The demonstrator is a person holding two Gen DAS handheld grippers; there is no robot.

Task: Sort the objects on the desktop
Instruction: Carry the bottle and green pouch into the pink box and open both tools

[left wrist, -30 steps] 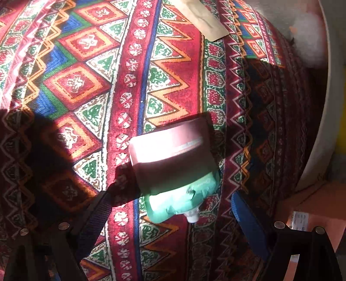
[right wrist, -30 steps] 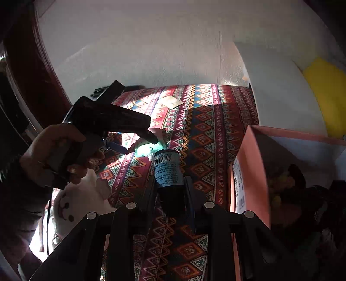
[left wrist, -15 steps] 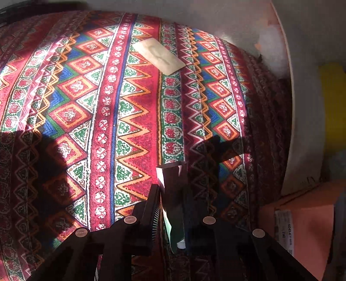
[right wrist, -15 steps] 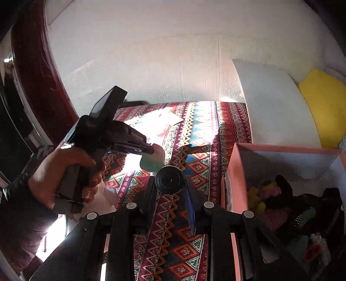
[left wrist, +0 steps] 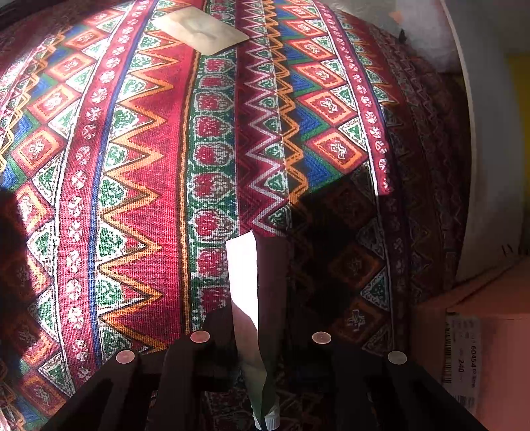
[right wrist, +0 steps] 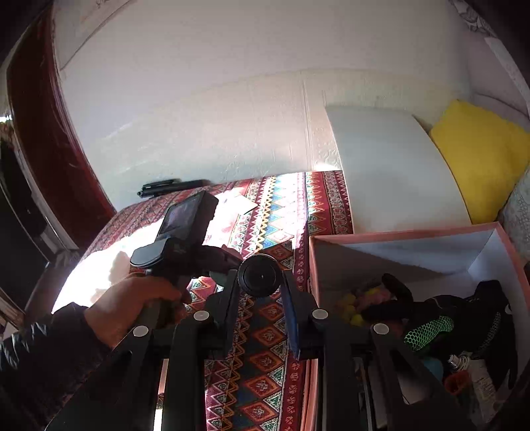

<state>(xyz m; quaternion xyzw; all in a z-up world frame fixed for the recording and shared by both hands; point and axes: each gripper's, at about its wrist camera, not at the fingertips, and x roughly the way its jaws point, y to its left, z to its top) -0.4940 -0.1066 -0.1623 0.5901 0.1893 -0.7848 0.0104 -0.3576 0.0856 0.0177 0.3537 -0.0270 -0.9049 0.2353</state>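
left claw (left wrist: 256,335) is clamped on a pouch (left wrist: 251,298), held edge-on above the patterned cloth (left wrist: 139,159) on the bench, cap end down by the fingers. a flat tan packet (left wrist: 198,30) lies on the cloth well beyond it. right claw (right wrist: 261,298) is pinched on a dark bottle (right wrist: 261,276), its round end facing the camera, just left of the pink box (right wrist: 410,233). the box has gloves (right wrist: 463,311) and other small stuff in it.
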